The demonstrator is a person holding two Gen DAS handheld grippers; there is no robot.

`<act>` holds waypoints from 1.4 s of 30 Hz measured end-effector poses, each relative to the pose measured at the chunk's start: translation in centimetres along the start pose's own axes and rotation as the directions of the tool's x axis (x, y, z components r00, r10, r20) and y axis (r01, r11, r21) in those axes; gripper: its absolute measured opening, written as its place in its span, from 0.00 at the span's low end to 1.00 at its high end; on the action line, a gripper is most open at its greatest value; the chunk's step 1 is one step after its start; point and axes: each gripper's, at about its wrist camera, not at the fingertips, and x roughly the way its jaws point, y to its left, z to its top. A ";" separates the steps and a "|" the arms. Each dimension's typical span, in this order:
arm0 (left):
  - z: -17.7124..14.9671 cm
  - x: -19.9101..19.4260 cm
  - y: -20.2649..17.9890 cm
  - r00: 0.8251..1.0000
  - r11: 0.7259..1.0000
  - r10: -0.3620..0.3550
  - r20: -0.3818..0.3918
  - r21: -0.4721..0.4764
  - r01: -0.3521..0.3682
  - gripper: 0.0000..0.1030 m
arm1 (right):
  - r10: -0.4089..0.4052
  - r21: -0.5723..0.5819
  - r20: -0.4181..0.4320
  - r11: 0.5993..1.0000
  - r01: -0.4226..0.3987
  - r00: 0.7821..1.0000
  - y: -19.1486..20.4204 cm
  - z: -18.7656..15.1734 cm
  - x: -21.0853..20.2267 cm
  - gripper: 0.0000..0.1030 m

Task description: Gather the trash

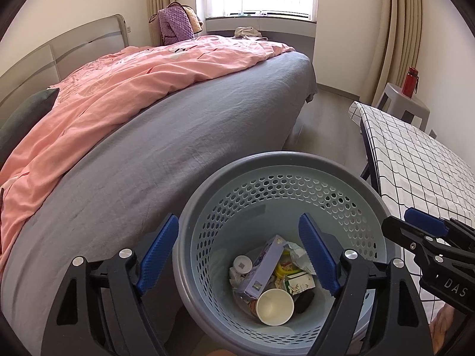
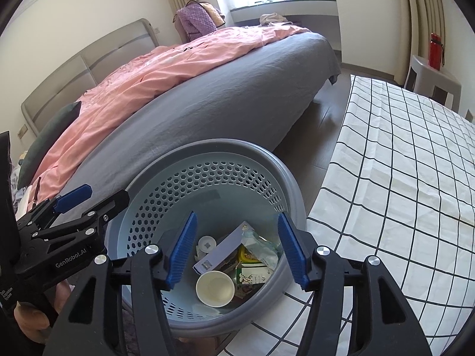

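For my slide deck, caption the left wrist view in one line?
Open left gripper above a perforated trash basket holding a paper cup, beside the bed.

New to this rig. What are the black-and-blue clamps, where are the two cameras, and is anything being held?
No robot arm here: a person holds one pair of tongs in each hand, black frames with blue pads. Each carries a fisheye camera looking forward along its fingers, so each picture shows its own tongs at the bottom and the other pair at the side.

In the left wrist picture, the left tongs hang open over a grey perforated bin. In the right wrist picture, the right tongs are also open above it. Nothing is held between either pair.

Inside the bin lie a paper cup, a purple box, a green-and-white carton and crumpled wrappers. The bin stands between a bed with a pink duvet and a table with a checked cloth.
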 end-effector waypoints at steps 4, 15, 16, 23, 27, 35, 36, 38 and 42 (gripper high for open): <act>0.0 -0.1 0.0 1.000 1.000 0.005 0.003 -0.004 -0.005 0.80 | -0.009 -0.004 0.006 1.000 0.009 1.000 0.0 0.0 -0.1 0.62; 0.1 0.0 0.3 1.000 1.000 0.014 0.003 -0.012 -0.014 0.82 | -0.024 -0.007 0.024 1.000 0.024 0.999 0.0 0.0 -0.2 0.81; 0.1 0.0 0.3 1.000 1.000 0.014 0.004 -0.012 -0.014 0.82 | -0.025 -0.008 0.025 1.000 0.025 0.999 0.0 0.0 -0.2 0.82; 0.0 -0.2 0.3 1.000 1.000 0.023 0.008 -0.014 -0.023 0.82 | -0.043 -0.006 0.028 0.999 0.043 0.999 -0.1 0.0 -0.2 0.86; 0.1 -0.2 0.3 1.000 1.000 0.026 0.009 -0.015 -0.026 0.82 | -0.047 -0.002 0.030 0.999 0.047 0.998 -0.2 0.0 -0.3 0.88; 0.1 -0.1 0.3 1.000 0.999 0.030 0.009 -0.015 -0.030 0.83 | -0.049 0.006 0.032 0.999 0.049 0.998 -0.3 0.2 -0.4 0.92; 0.1 -0.1 0.3 1.000 0.999 0.029 0.008 -0.015 -0.029 0.83 | -0.048 0.006 0.031 0.999 0.048 0.998 -0.4 0.1 -0.4 0.92; 0.1 -0.2 0.3 0.999 0.999 0.031 0.009 -0.014 -0.031 0.83 | -0.050 0.006 0.030 0.999 0.049 0.998 -0.3 0.1 -0.4 0.92; 0.1 -0.1 0.3 1.000 0.999 0.030 0.008 -0.015 -0.030 0.83 | -0.052 0.010 0.030 0.999 0.051 0.998 -0.4 0.2 -0.3 0.92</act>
